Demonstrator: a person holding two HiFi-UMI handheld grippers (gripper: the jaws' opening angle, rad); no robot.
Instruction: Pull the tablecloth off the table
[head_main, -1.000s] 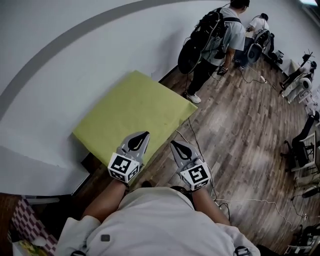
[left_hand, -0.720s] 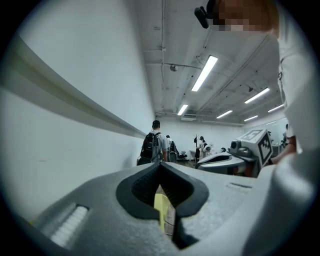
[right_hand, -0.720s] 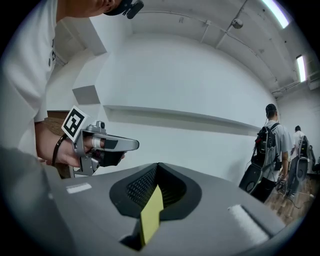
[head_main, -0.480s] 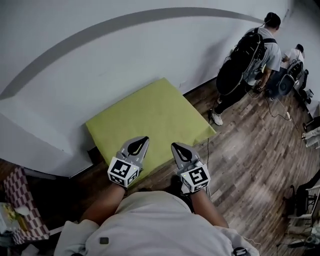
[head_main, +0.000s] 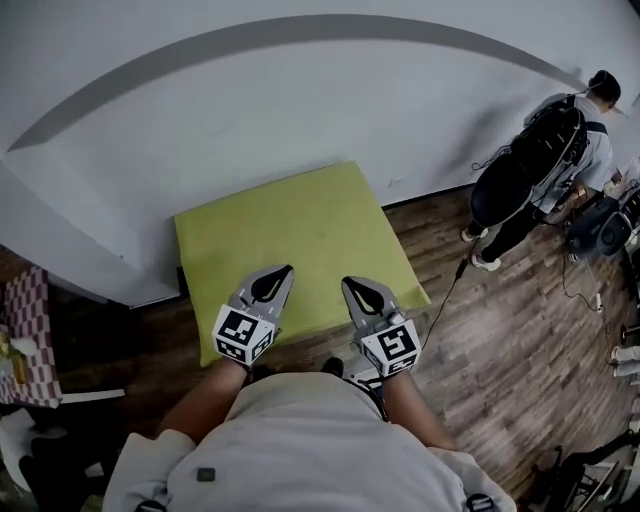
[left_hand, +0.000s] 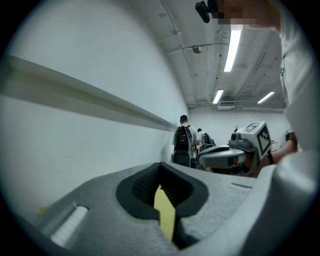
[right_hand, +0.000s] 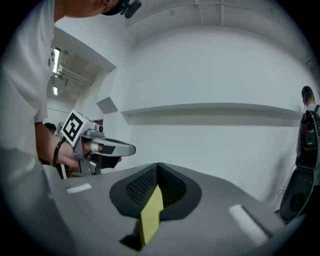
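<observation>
Left claw (head_main: 280, 272) and right claw (head_main: 351, 284) are each clamped tight on the near edge of the yellow-green tablecloth (head_main: 300, 225), which spreads flat ahead of them. Gripping looks done; dragging it off the covered tabletop apparently remains.

White short-sleeved T-shirt (head_main: 300, 440), with a small dark square tag (head_main: 205, 475) on it. Left gripper (head_main: 281, 272) and right gripper (head_main: 351, 285) match — pale grey tapered shells, black ribbed pads (left_hand: 143, 186), each carrying a white cube (head_main: 244, 334) with black square markers.
</observation>
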